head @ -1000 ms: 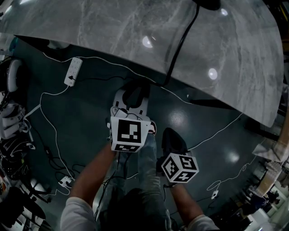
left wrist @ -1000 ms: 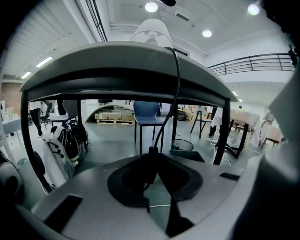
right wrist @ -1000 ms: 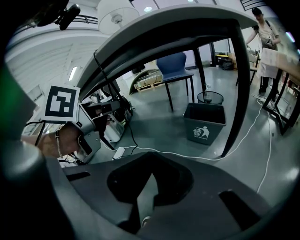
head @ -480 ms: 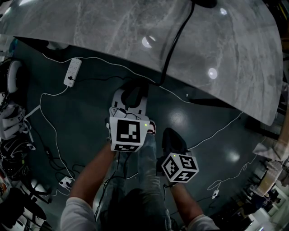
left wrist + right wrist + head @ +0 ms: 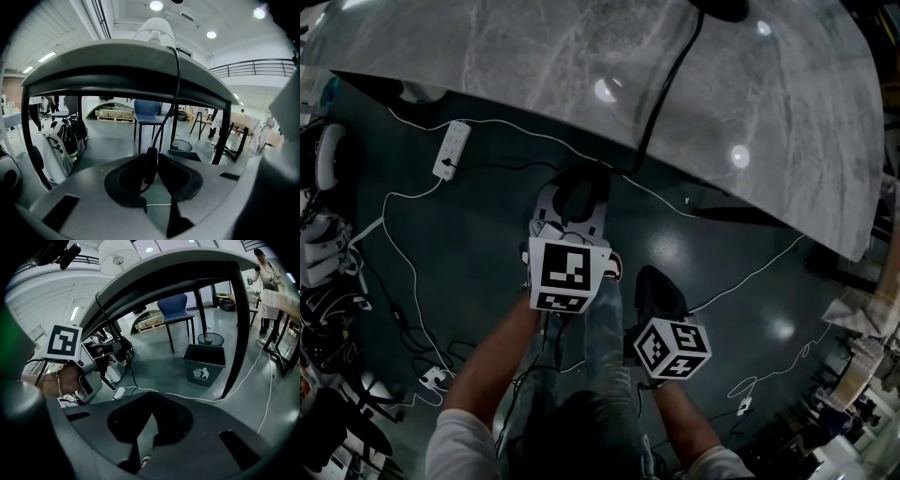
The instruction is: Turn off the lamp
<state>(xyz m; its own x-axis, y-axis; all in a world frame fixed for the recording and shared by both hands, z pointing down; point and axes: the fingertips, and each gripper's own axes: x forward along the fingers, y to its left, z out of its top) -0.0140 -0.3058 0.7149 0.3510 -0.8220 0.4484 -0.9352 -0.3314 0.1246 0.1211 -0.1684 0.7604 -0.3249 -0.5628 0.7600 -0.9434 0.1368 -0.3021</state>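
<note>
Both grippers sit low in the frame: the left gripper (image 5: 151, 165) pinches the small black switch (image 5: 150, 161) on the thin black lamp cord (image 5: 176, 79), the right gripper (image 5: 151, 417) is closed and empty, so next, I think, comes a squeeze till it clicks.

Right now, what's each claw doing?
Left claw: closed on the lamp cord's switch.
Right claw: closed, nothing in it.

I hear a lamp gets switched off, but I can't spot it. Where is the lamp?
The white-shaded lamp stands on the grey table, at the top middle of the left gripper view; its black cord hangs over the table's edge.
</note>
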